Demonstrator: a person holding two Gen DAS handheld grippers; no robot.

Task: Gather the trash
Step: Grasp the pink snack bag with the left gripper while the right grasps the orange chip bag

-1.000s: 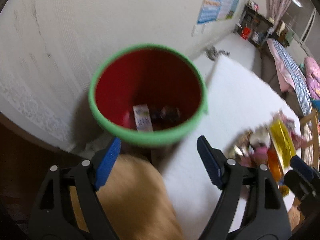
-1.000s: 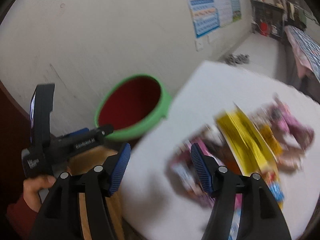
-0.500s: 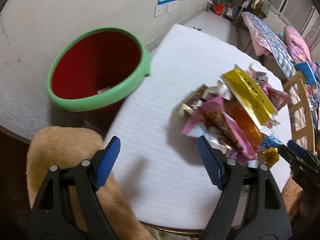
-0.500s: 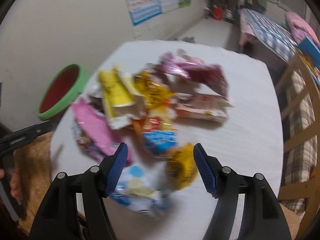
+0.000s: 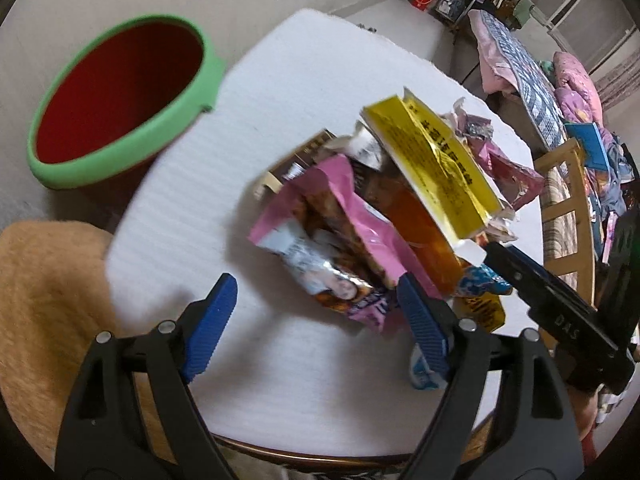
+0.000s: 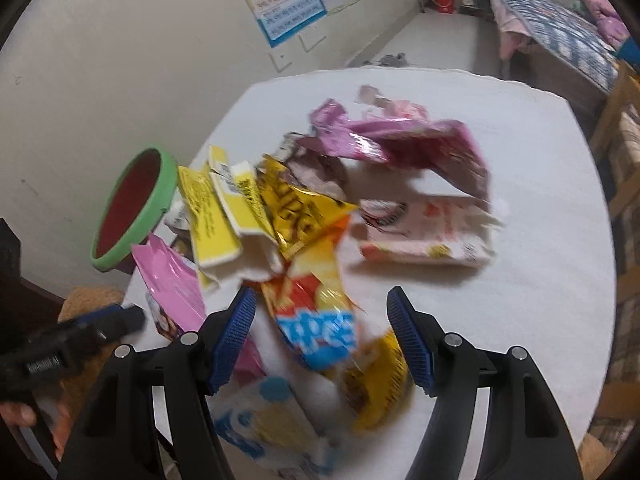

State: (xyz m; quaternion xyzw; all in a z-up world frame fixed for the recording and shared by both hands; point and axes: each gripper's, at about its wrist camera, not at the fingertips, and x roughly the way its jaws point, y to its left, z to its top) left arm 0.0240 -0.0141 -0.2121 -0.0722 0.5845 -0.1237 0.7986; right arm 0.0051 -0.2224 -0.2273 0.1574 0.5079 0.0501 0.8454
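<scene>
A pile of snack wrappers lies on the round white table [image 5: 280, 92]: a pink wrapper [image 5: 344, 216], a yellow box [image 5: 432, 160], an orange bag [image 5: 420, 236]. A red bin with a green rim [image 5: 132, 148] stands off the table's left edge. My left gripper [image 5: 316, 312] is open and empty, hovering just before the pink wrapper. My right gripper [image 6: 320, 328] is open and empty above a blue-and-yellow chip bag [image 6: 320, 320]; the yellow box [image 6: 212, 216], a purple wrapper [image 6: 400, 140] and the bin [image 6: 132, 208] lie beyond.
A tan cushioned chair [image 5: 44, 312] sits at the table's near left. Wooden chairs [image 5: 568, 200] stand at the right edge. A bed [image 6: 560, 40] and shelves are in the background. The wall runs behind the bin.
Both grippers swung away from the bin toward the wrapper pile and came closer to it. Both stayed open and empty.
</scene>
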